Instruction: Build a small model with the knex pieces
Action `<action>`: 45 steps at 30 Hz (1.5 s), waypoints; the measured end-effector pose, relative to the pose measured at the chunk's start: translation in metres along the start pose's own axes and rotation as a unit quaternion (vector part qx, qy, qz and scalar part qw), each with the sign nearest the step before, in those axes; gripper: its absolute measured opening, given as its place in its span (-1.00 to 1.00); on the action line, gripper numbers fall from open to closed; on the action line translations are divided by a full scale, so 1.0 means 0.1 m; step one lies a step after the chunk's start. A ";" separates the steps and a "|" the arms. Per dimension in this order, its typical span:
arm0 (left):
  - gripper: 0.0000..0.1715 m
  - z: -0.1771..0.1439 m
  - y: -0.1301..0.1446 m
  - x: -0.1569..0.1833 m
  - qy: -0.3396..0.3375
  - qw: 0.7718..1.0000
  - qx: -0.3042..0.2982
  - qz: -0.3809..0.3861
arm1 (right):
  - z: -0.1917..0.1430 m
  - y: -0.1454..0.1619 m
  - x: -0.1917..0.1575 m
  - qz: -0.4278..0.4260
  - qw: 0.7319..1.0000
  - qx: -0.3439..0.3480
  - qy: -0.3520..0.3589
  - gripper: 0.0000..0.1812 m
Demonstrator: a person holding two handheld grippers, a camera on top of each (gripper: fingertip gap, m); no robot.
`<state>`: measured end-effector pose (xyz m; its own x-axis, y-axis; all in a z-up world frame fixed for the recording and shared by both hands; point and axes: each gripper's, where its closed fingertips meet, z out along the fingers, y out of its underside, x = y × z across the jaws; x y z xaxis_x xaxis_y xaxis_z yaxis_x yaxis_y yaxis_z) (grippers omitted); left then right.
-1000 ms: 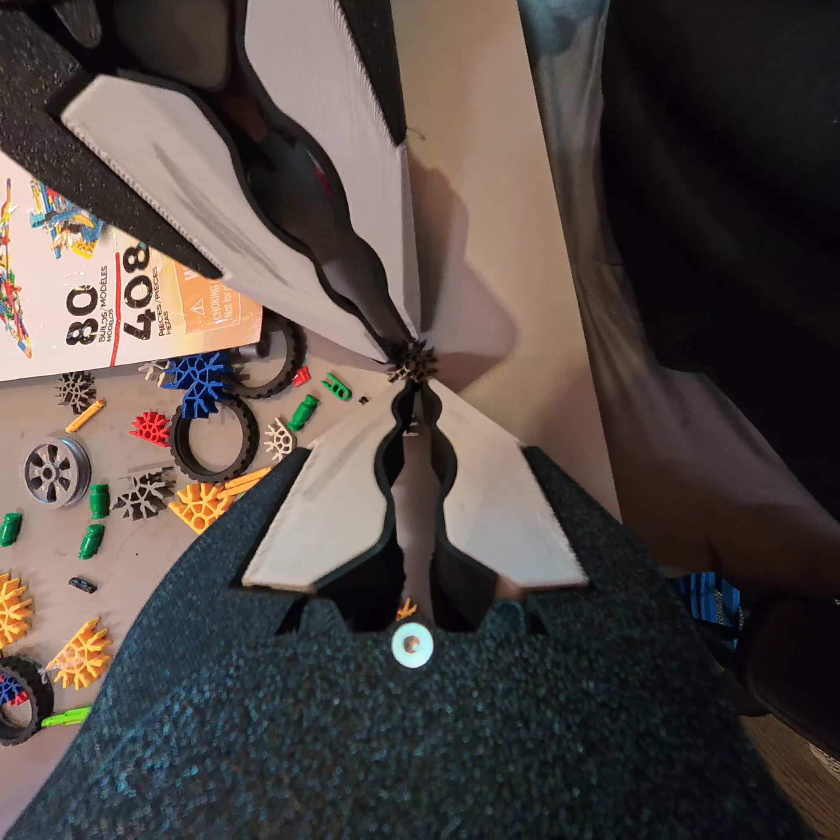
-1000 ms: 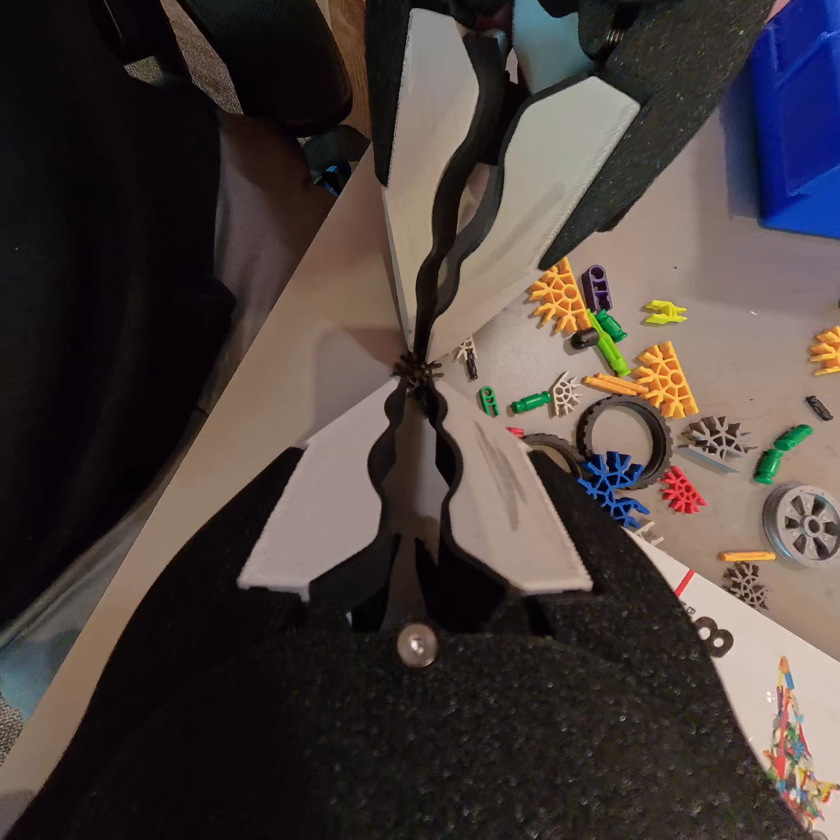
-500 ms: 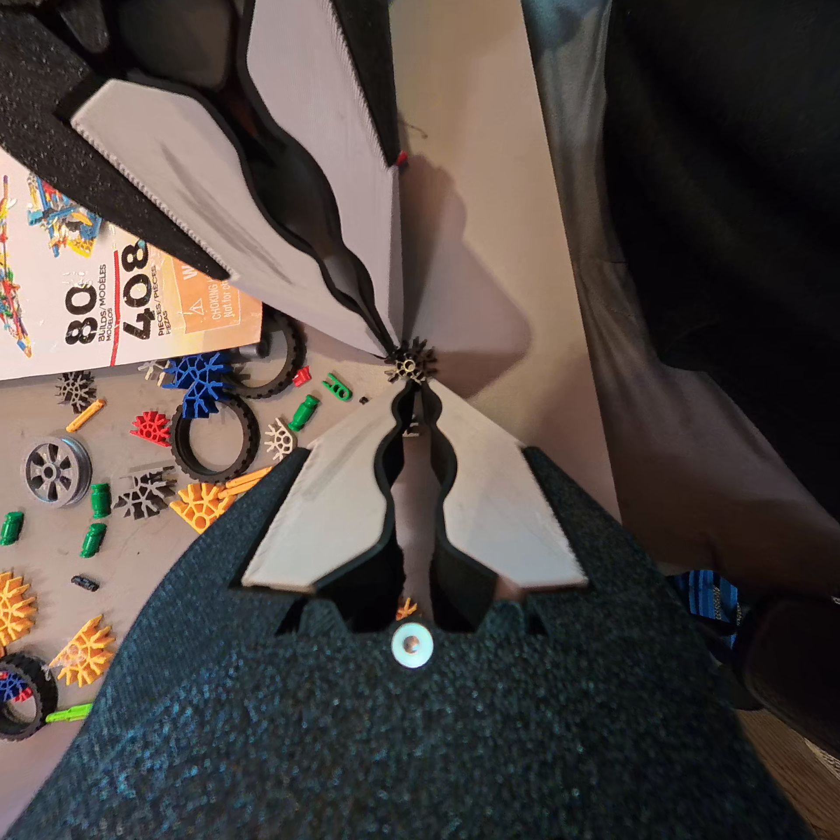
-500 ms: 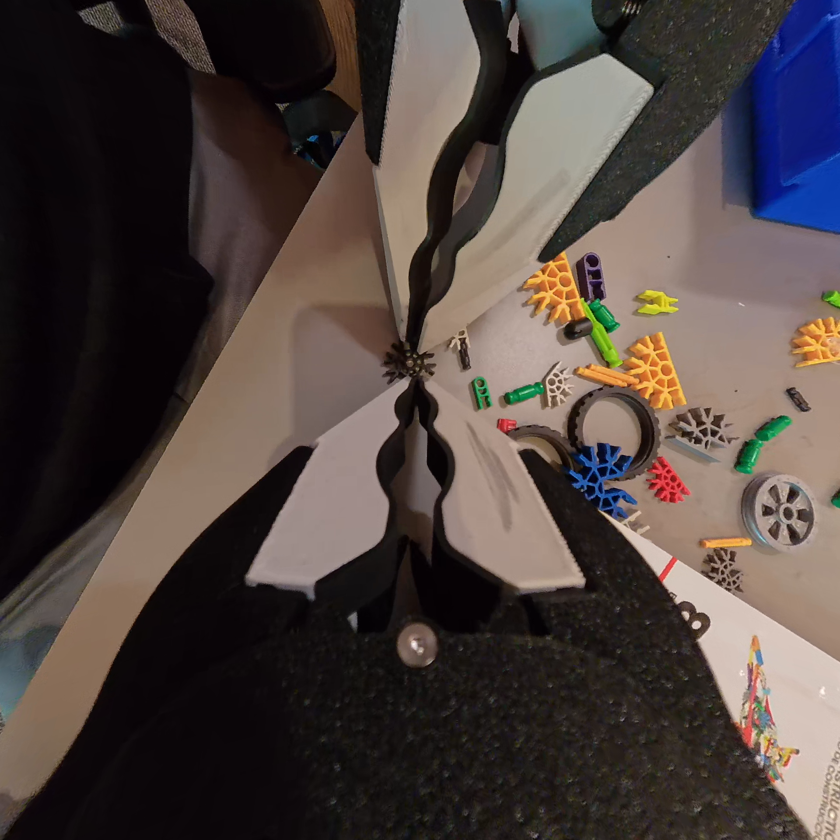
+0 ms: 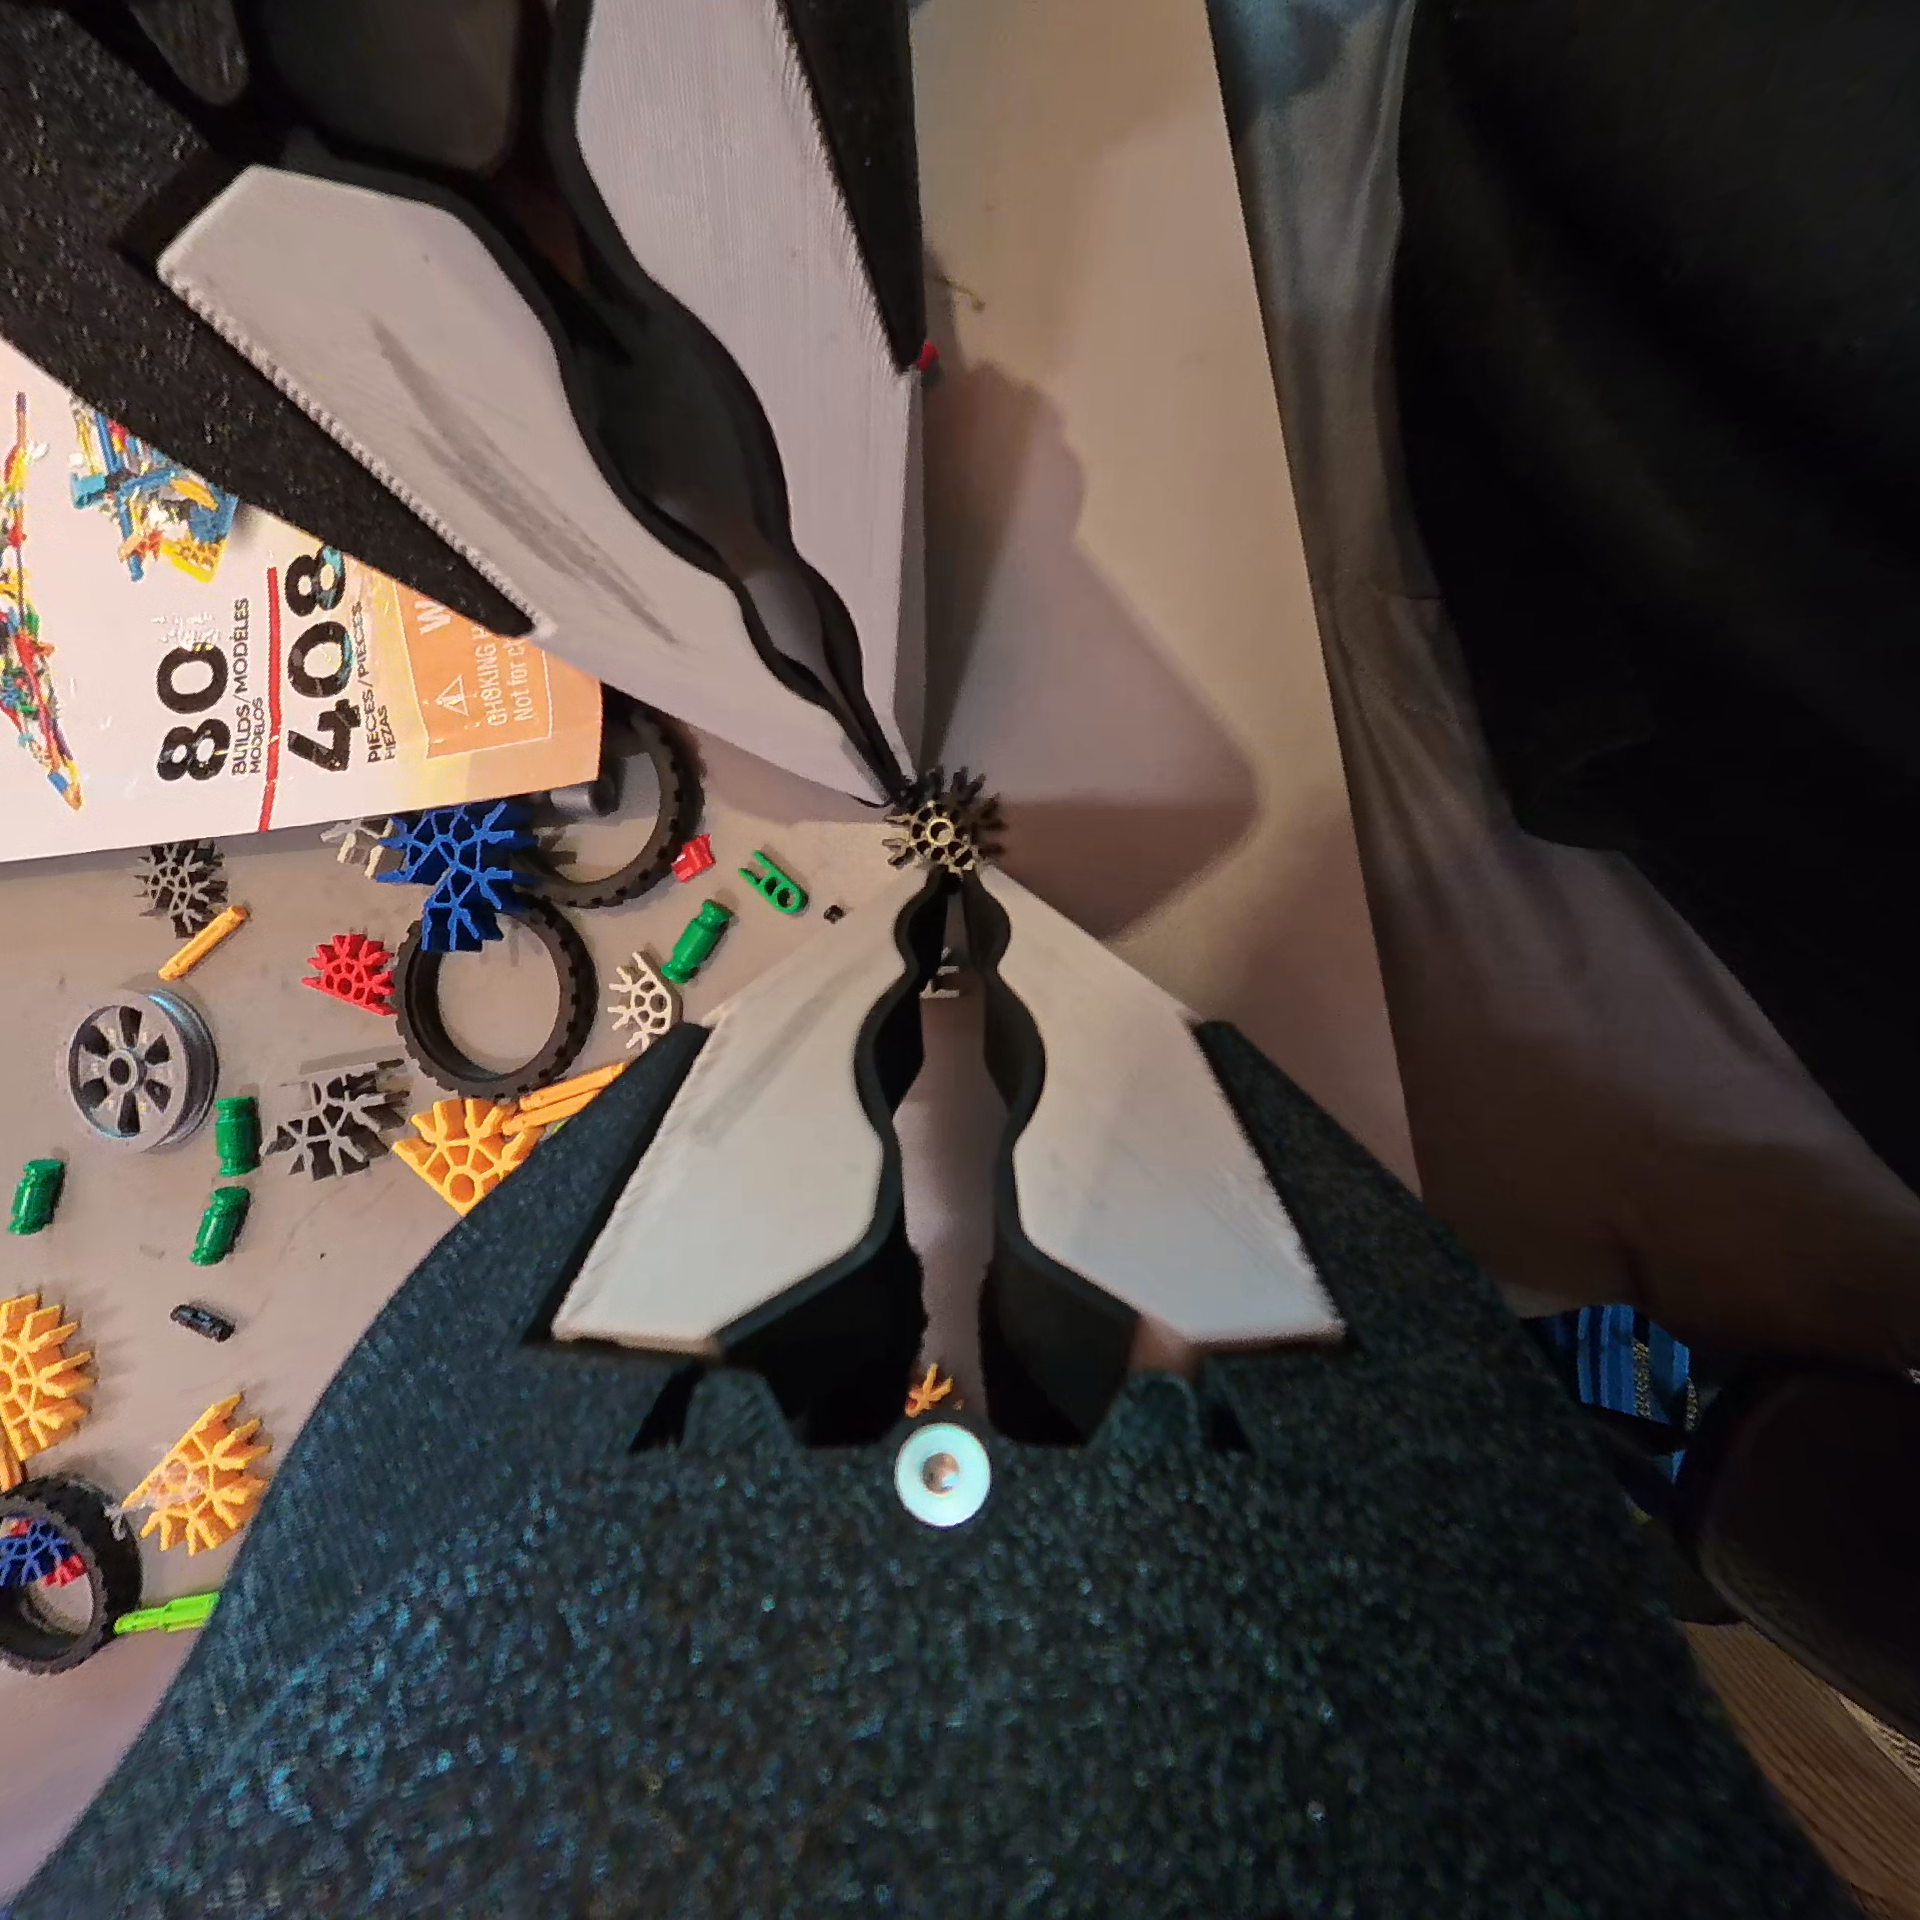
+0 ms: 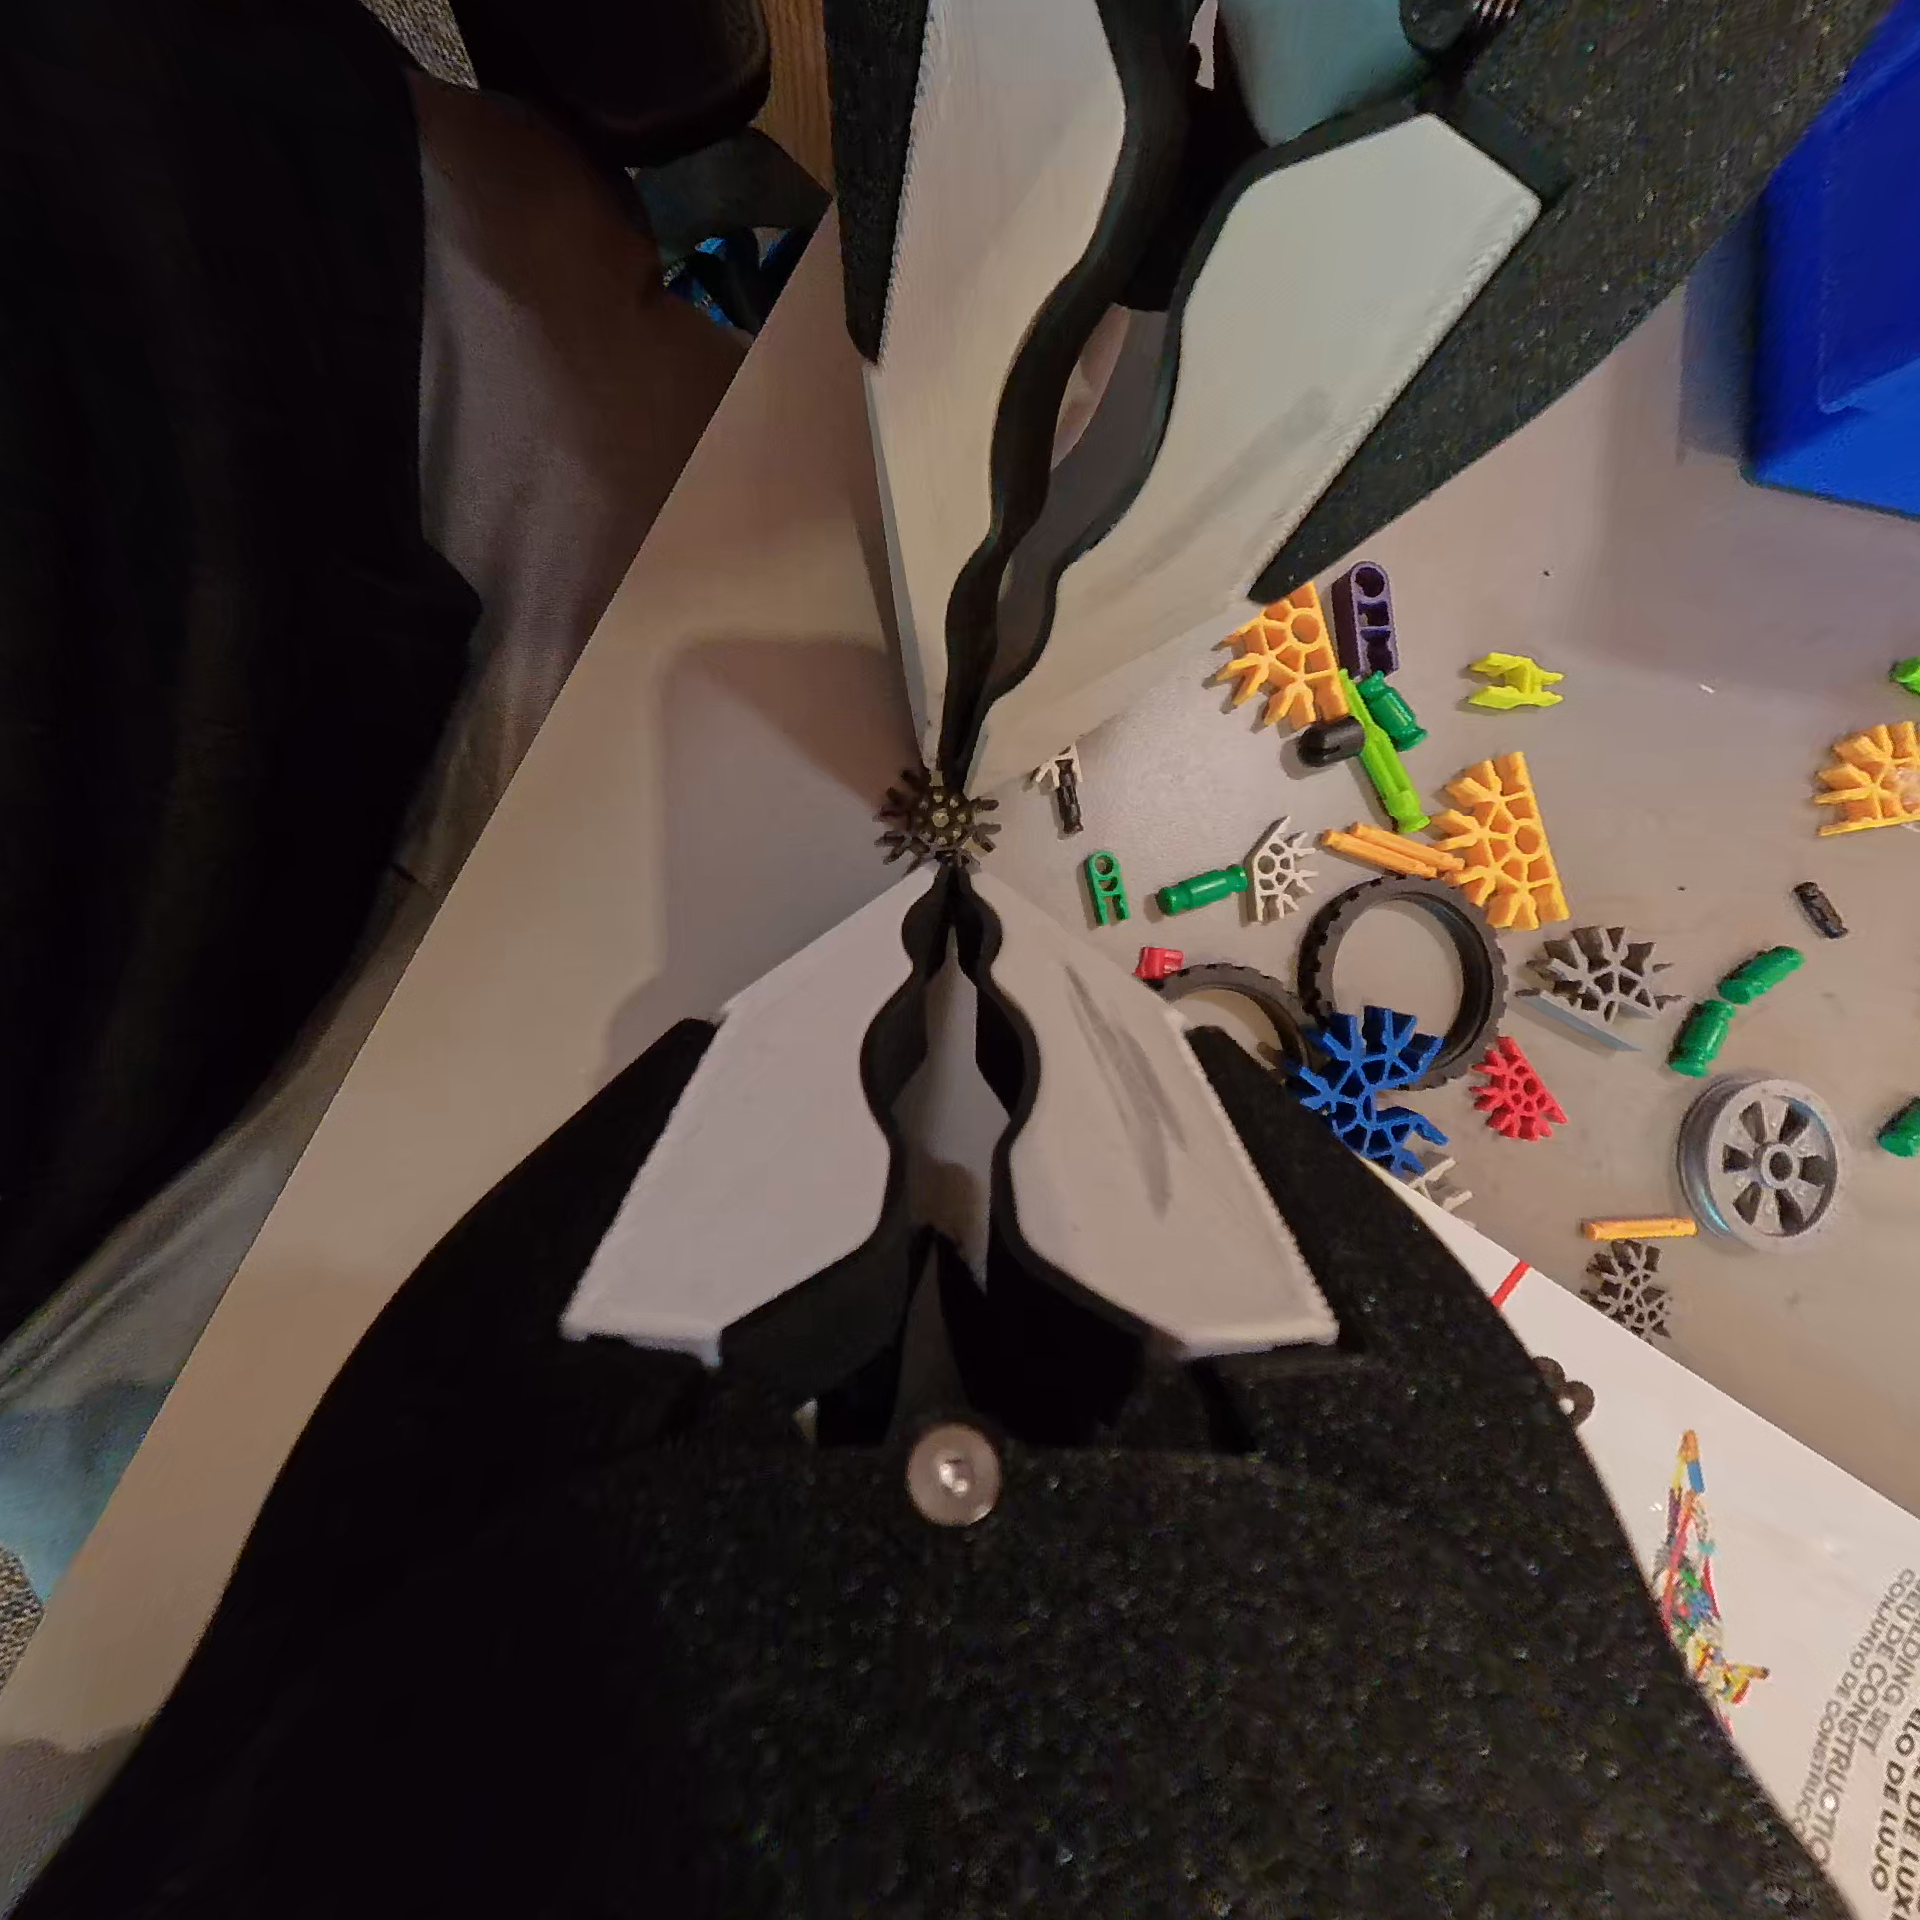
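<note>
A small dark brown snowflake-shaped connector (image 5: 940, 831) is held above the pale table (image 5: 1091, 416), near its edge. My left gripper (image 5: 945, 888) is shut, its tips pinching the connector's lower rim. My right gripper (image 5: 894, 792) reaches in from the upper left, shut, its tips on the connector's opposite rim. In the right wrist view the same connector (image 6: 938, 821) sits between my right gripper (image 6: 951, 883) below and my left gripper (image 6: 951, 764) above, tip to tip.
Loose building pieces lie on the table: a blue snowflake connector (image 5: 462, 862), black tyres (image 5: 499, 1003), a grey wheel (image 5: 130, 1070), and yellow, red and green parts. A printed booklet (image 5: 260, 707) lies beside them. A blue bin (image 6: 1839, 312) stands farther off. A person in dark clothing (image 5: 1662, 520) is at the table edge. Less than 4 cm separates the two grippers' tips. The grey wheel (image 5: 130, 1070) is about equally far from each gripper, around 20 cm. Look for it in the right wrist view (image 6: 1767, 1164) too.
The two grippers' tips have drawn slightly apart, so the connector between them shows more fully now. Both grippers stay shut and in nearly the same place.
</note>
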<state>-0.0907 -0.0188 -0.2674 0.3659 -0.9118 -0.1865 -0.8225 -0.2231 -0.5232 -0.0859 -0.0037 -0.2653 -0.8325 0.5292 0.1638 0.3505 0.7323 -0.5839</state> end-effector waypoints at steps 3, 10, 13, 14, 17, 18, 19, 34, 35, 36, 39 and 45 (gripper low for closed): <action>-0.99 0.00 0.00 0.00 -0.001 1.000 0.000 0.000 | 0.00 0.01 0.01 0.004 1.000 0.001 0.001 -1.00; -0.99 0.00 0.00 0.00 0.000 1.000 0.000 -0.001 | -0.02 -0.01 0.01 0.010 1.000 0.004 0.000 -1.00; -0.99 0.00 0.00 0.00 -0.001 1.000 0.000 -0.001 | -0.05 -0.02 0.03 0.020 1.000 0.015 0.000 -1.00; -0.99 0.00 0.00 0.00 -0.001 1.000 0.000 -0.001 | -0.06 -0.04 0.03 0.024 0.999 0.022 -0.004 -1.00; -0.98 0.00 0.00 0.00 0.000 1.000 -0.001 0.000 | -0.03 -0.06 0.01 0.023 0.999 0.023 -0.008 -1.00; -0.98 0.00 0.00 0.00 0.000 1.000 -0.001 0.000 | -0.02 -0.05 0.01 0.022 1.000 0.019 -0.008 -1.00; -0.99 0.00 0.00 0.00 0.001 1.000 -0.002 0.000 | 0.00 -0.03 0.01 0.022 1.000 0.013 -0.010 -1.00; -0.99 0.00 0.00 0.01 -0.007 1.000 0.008 -0.010 | 0.02 -0.01 -0.02 0.045 0.997 -0.045 -0.049 -1.00; -0.99 0.00 0.00 0.01 -0.009 1.000 0.010 -0.012 | 0.02 -0.01 -0.02 0.048 0.996 -0.051 -0.055 -1.00; -0.99 0.00 0.00 0.01 -0.011 1.000 0.011 -0.014 | 0.02 -0.01 -0.02 0.053 0.995 -0.058 -0.061 -1.00; -0.99 0.01 0.00 0.02 -0.020 1.000 0.014 -0.015 | 0.02 0.00 -0.02 0.063 0.991 -0.082 -0.080 -1.00; -0.99 0.01 -0.01 0.02 -0.038 0.999 0.015 -0.011 | 0.02 0.00 -0.02 0.059 0.985 -0.141 -0.084 -1.00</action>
<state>-0.0888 -0.0207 -0.2680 0.4161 -0.8777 -0.2376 -0.8016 -0.2307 -0.5516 -0.0851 -0.0056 -0.2675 -0.8294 0.5572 -0.0403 0.5352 0.7720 -0.3429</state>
